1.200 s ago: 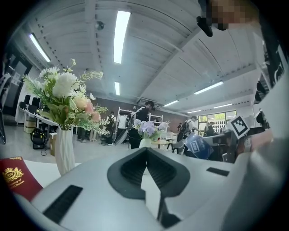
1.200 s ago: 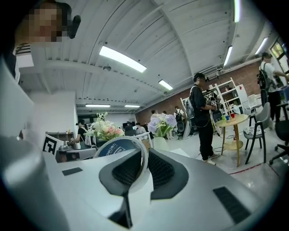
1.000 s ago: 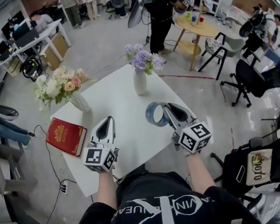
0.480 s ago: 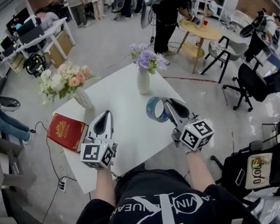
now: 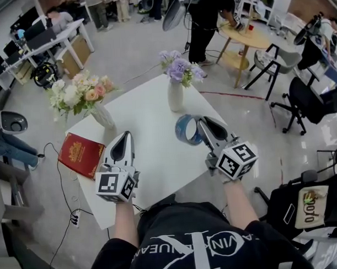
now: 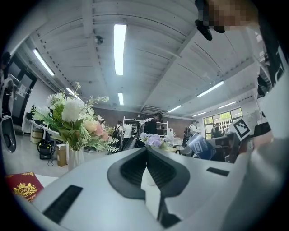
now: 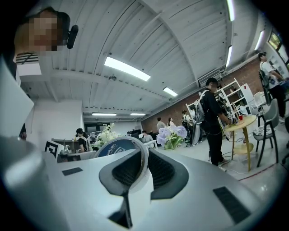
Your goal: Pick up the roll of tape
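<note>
Blue tape roll, upright on edge, pinched in rt claw.

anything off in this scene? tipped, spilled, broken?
Nothing stands out. The purple-flower vase and the pink-flower vase stand upright, the red book lies flat near the left edge of the table, and the roll of tape is clamped in the right hand-held gripper. No spills or damage visible.

Open-plan office: desks with monitors, swivel chairs, ceiling strip lights, people about.
</note>
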`<state>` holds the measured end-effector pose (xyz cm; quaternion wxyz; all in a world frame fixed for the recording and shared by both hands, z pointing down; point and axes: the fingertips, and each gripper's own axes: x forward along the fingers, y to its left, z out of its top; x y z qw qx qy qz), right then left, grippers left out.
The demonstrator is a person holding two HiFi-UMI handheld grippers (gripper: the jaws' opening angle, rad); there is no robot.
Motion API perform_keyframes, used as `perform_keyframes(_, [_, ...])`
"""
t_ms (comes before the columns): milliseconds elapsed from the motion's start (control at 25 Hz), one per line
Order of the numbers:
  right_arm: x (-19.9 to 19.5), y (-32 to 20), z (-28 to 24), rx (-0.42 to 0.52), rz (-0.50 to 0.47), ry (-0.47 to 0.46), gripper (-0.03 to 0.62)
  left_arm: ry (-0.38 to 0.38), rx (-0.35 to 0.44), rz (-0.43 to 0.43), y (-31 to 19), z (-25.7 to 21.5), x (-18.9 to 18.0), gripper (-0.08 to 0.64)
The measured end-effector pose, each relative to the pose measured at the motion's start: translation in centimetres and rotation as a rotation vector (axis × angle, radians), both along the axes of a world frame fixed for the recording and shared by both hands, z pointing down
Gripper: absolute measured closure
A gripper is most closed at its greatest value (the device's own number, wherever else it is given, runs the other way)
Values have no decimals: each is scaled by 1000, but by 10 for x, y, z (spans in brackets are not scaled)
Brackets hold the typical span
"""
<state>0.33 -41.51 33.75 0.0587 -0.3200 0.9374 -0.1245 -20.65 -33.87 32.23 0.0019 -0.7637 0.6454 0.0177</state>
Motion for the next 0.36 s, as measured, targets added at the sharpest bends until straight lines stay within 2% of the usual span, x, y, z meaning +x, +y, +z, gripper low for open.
perform_keyframes(360, [0,-2,3,-15,-1,-21,529,5,-7,-3,-2,3,-3,561])
